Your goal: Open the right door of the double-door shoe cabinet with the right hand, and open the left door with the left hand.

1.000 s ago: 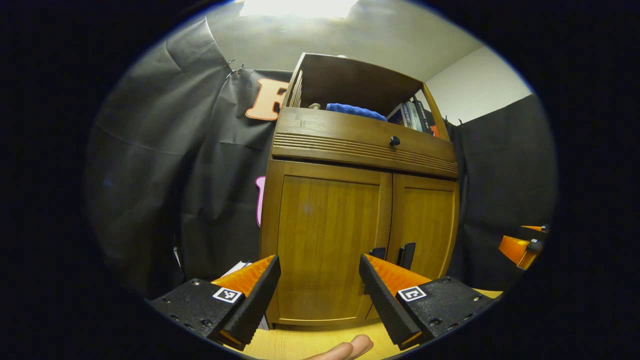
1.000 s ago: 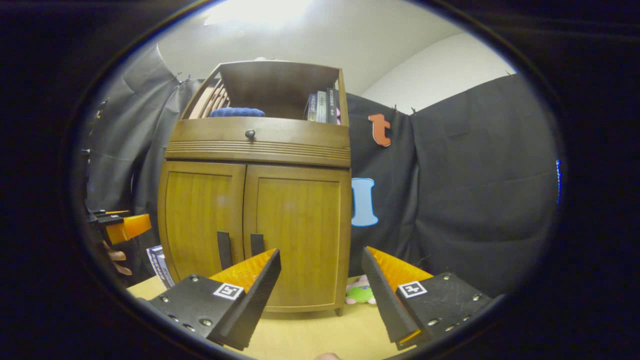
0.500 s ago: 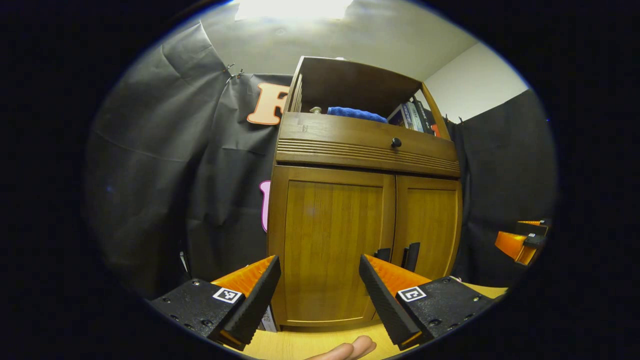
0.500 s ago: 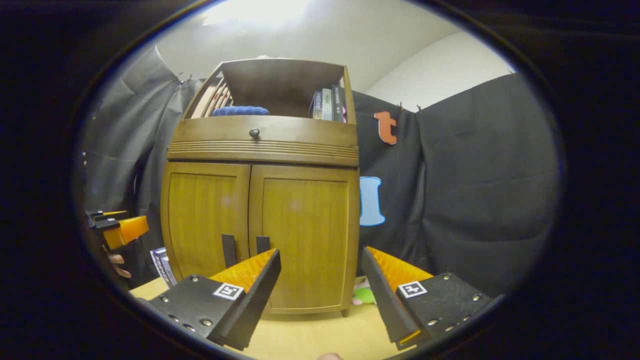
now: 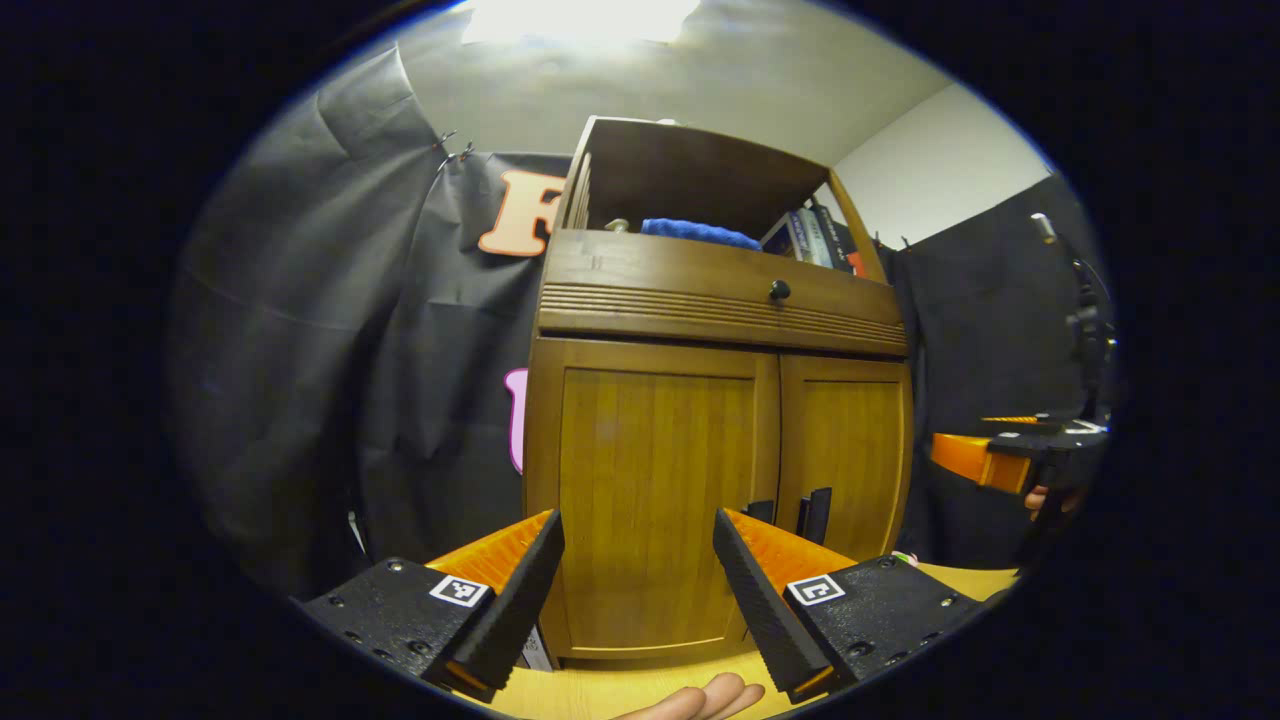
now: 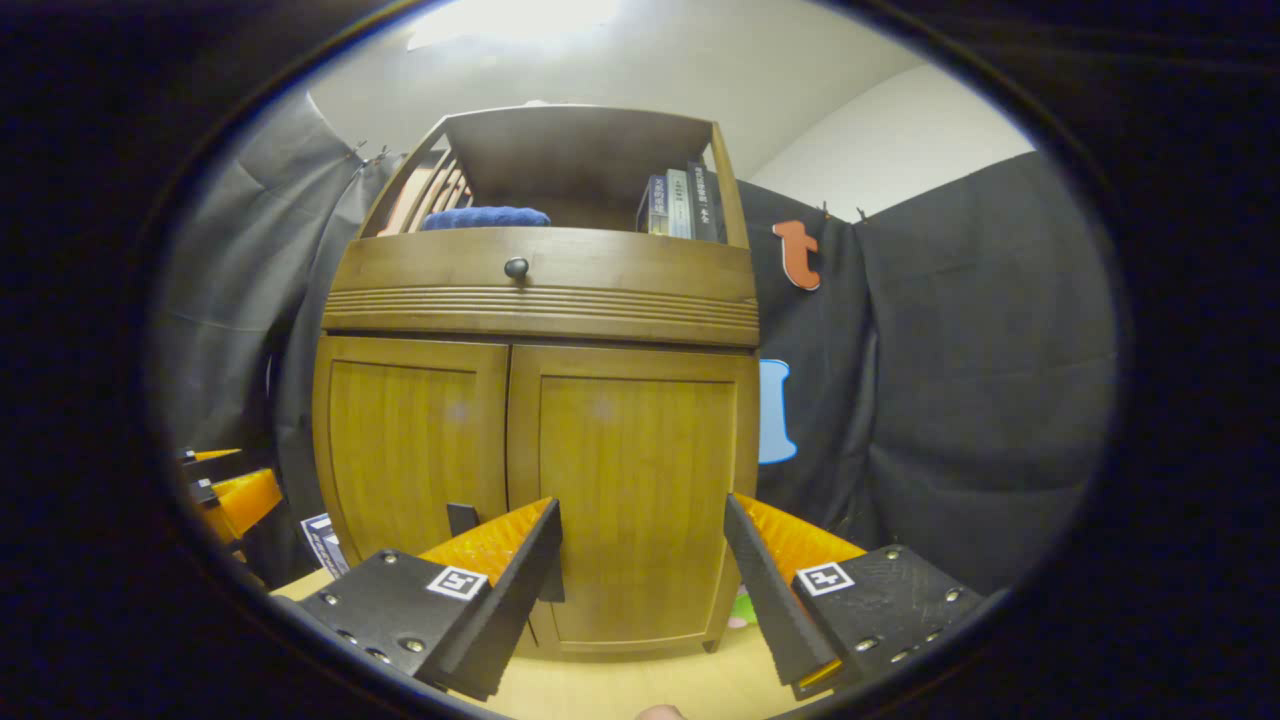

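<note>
The wooden shoe cabinet (image 5: 700, 300) stands straight ahead with both doors shut. In the left gripper view, the left door (image 5: 650, 480) sits behind my left gripper (image 5: 637, 530), which is open and empty, short of the cabinet. Two dark vertical handles (image 5: 818, 512) flank the centre seam. My right gripper (image 6: 642, 515) is open and empty in front of the right door (image 6: 635, 470). Its left finger (image 6: 500, 570) hides most of the right door's handle; the left door's handle (image 6: 462, 518) shows beside it. Each gripper shows at the edge of the other's view (image 5: 985, 465) (image 6: 235, 500).
Above the doors is a drawer with a round knob (image 6: 516, 267). An open shelf on top holds a blue cloth (image 6: 485, 216) and books (image 6: 680, 205). A green toy (image 6: 740, 605) lies at the cabinet's right foot, and a box (image 6: 325, 540) at its left. The floor (image 6: 620, 685) is pale wood.
Both grippers have moved closer to the cabinet. The right gripper has lined up on the right door, so its left finger now covers that handle. Both stay open.
</note>
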Motion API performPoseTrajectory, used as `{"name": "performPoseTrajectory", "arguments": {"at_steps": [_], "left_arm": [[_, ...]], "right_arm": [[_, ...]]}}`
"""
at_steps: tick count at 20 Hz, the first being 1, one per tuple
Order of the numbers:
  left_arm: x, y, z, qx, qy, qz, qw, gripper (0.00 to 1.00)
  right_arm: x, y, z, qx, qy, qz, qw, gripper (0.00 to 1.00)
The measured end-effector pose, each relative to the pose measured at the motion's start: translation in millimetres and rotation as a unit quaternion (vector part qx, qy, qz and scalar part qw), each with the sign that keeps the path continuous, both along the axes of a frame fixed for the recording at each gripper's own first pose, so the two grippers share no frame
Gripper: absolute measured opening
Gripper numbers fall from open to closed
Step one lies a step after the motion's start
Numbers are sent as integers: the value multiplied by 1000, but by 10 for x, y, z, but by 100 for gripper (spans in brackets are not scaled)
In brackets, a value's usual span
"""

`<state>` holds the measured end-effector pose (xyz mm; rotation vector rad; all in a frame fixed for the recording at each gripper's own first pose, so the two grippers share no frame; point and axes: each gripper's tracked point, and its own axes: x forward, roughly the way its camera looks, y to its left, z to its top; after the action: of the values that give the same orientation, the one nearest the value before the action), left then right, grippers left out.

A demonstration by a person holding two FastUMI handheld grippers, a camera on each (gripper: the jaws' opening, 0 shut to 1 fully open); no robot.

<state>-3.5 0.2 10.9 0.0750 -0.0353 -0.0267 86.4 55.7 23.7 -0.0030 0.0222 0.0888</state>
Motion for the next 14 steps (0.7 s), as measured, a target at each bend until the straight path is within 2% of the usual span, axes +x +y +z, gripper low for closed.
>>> {"name": "performPoseTrajectory", "arguments": {"at_steps": [3, 8, 14], "left_arm": [[-27, 62, 29, 5, -7, 17, 1000, 91], [15, 226, -25, 13, -1, 51, 999, 92], [111, 152, -158, 7, 31, 33, 999, 92]], "right_arm": [[286, 239, -98, -10, 4, 20, 1000, 96], [749, 564, -476, -5, 44, 45, 998, 96], [963, 1099, -873, -2, 76, 98, 992, 97]]}}
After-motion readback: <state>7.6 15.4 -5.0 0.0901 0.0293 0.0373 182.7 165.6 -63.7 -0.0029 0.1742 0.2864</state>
